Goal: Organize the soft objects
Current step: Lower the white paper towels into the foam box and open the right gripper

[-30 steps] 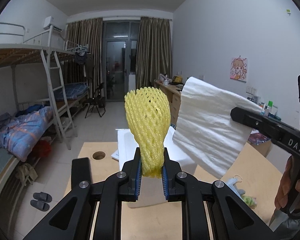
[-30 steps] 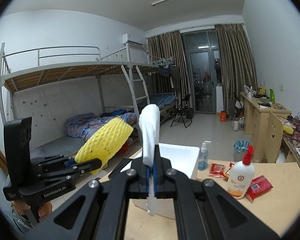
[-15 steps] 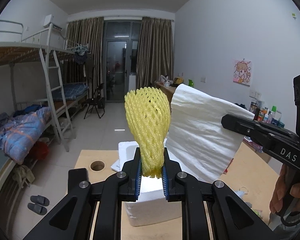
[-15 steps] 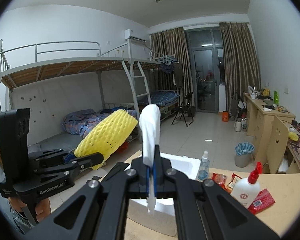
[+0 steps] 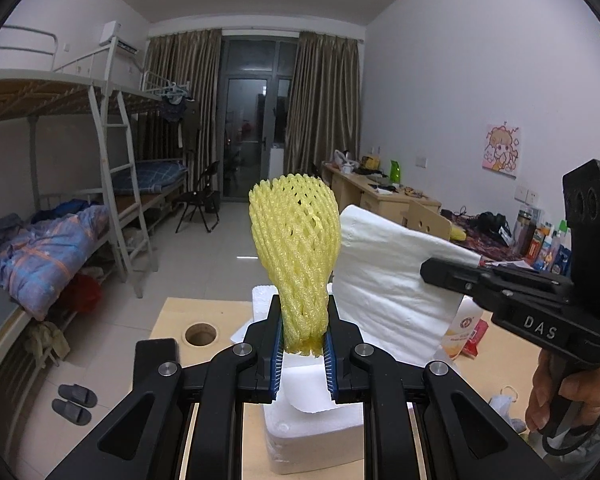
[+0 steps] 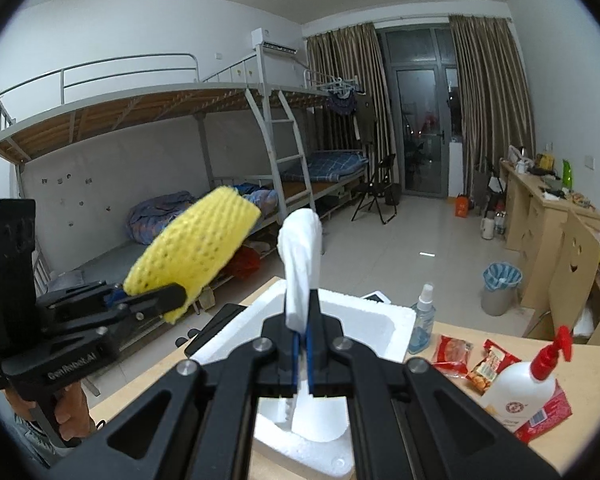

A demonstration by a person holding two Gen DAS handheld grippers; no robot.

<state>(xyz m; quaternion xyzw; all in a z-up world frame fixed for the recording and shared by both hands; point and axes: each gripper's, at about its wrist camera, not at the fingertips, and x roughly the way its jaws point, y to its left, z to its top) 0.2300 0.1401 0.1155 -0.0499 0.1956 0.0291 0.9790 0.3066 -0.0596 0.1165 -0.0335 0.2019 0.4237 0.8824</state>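
The left tool (image 5: 303, 350) is pinching the yellow foam net (image 5: 296, 248) at its gathered base; the right tool (image 6: 302, 334) is pinching the white foam sheet (image 6: 300, 248). Both are hanging above the foam box (image 6: 384, 316), appearing light, compressible and tear-prone.

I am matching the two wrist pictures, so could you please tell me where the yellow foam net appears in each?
Left wrist: yellow foam net at centre, upright, clamped in the left gripper.
Right wrist: foam net at left, tilted, in that same gripper.
Shared landmark: the white foam box below both grippers.

Dormitory room: bunk beds (image 6: 148, 128), desks (image 5: 380, 196)
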